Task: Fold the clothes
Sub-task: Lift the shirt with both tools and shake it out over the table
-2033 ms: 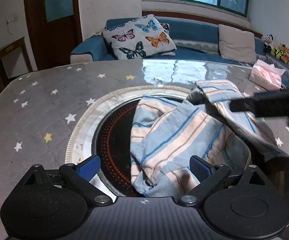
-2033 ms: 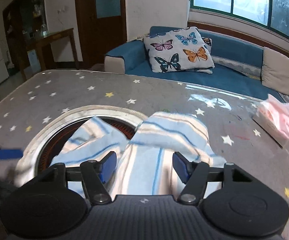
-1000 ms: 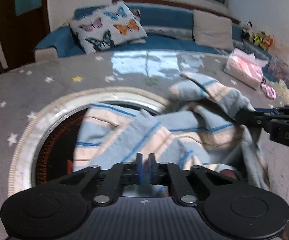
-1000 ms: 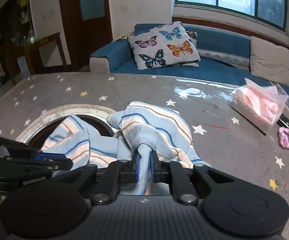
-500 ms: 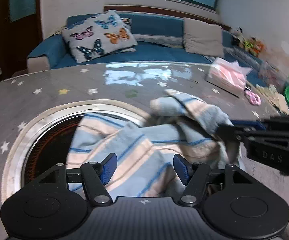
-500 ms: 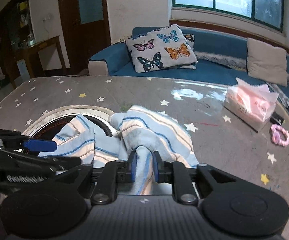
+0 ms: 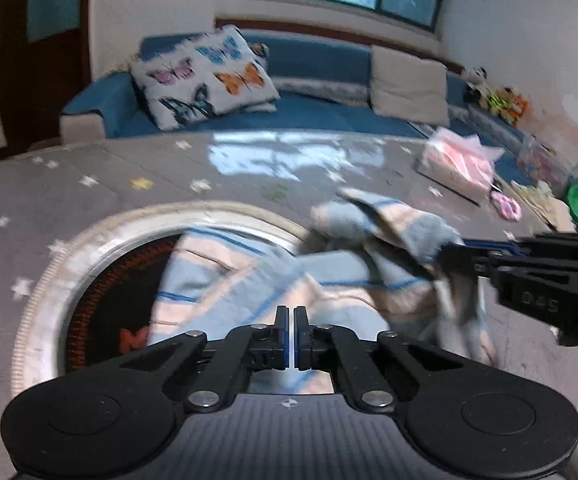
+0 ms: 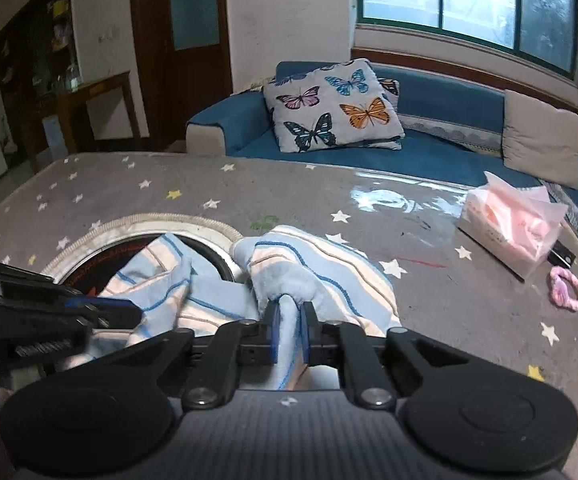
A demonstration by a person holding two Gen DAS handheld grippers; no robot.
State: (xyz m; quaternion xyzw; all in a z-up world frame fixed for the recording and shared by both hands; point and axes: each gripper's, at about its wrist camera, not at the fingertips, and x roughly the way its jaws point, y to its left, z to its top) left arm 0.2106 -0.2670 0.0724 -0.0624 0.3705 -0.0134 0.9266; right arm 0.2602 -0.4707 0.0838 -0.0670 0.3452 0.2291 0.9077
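on the grey star-patterned table, a striped blue and cream garment lies bunched up, partly over the round dark burner set into the tabletop and partly on the cloth to its right. the right gripper is clamped on a fold of the garment, a ridge of fabric pinched between its blue pads, while the left gripper has just snapped its jaws together with nothing visible between the tips, the garment lying just beyond them. farther right sit a pink tissue pack and a pink hair tie, with a blue sofa and butterfly cushion behind the table.
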